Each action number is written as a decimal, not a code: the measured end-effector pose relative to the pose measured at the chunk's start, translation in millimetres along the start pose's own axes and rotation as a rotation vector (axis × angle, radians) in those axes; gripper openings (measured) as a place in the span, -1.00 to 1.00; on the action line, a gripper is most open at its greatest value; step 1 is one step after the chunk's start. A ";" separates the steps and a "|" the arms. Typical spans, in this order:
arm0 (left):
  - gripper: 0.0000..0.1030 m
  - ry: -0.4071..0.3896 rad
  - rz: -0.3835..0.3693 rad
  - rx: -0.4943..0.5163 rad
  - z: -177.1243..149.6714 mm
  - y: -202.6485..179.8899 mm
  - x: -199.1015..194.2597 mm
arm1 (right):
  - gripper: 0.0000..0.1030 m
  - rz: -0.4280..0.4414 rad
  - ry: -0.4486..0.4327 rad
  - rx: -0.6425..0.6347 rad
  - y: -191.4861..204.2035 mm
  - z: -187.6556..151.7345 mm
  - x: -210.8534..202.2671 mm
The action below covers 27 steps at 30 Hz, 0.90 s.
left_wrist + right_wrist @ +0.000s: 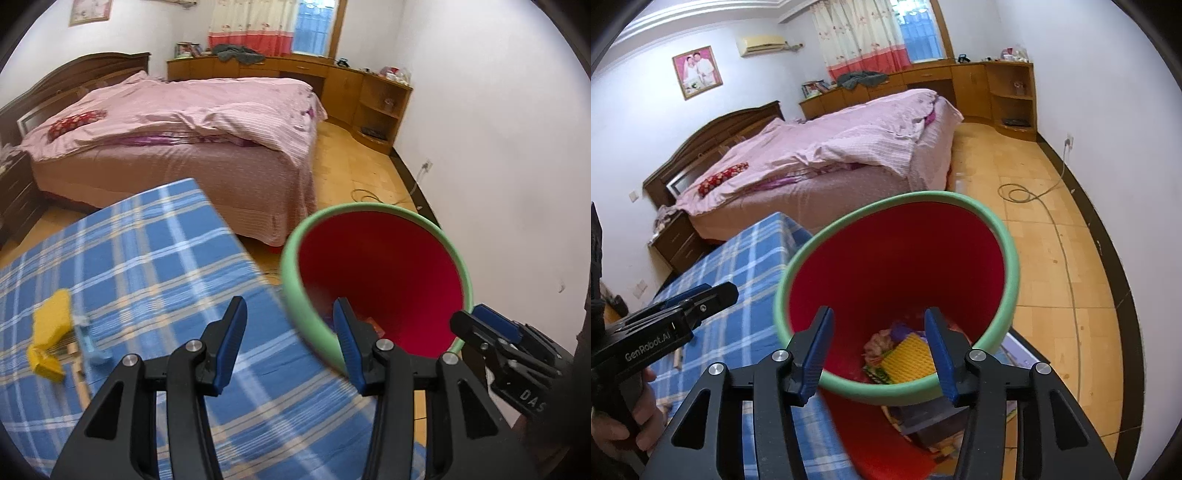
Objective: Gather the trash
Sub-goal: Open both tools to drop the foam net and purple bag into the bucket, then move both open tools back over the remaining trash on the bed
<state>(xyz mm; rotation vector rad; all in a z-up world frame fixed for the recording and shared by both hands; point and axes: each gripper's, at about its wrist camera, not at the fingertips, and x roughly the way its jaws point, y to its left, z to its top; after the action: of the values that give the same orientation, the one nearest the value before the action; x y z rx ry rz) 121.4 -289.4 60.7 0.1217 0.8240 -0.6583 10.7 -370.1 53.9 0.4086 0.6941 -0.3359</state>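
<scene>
- My right tongs (881,350) are apart and empty, over the bin (1008,280), which stands beside the table (155,251).
- Some trash (905,354) already lies in the bin.
- My left tongs (290,339) are also apart; a yellow wrapper (50,332) on the table is left to collect, I think.

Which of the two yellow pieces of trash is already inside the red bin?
The ridged yellow piece, seen in the right wrist view at the bottom of the red bin. The other yellow piece lies on the blue checked cloth.
</scene>
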 end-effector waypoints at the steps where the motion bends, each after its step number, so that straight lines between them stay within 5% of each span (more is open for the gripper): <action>1: -0.05 -0.003 0.010 -0.007 -0.2 6.1 -2.4 | 0.02 0.005 -0.001 -0.001 2.8 -0.5 -1.5; 27: -0.05 -0.043 0.254 -0.270 -42.9 166.3 -55.3 | 0.02 0.088 0.056 -0.078 79.2 -22.6 7.1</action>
<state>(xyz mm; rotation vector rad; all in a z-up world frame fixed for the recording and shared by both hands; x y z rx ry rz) 164.1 -114.6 46.4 -0.0326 0.8319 -0.3066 37.4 -291.9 53.1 0.3746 0.7391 -0.2140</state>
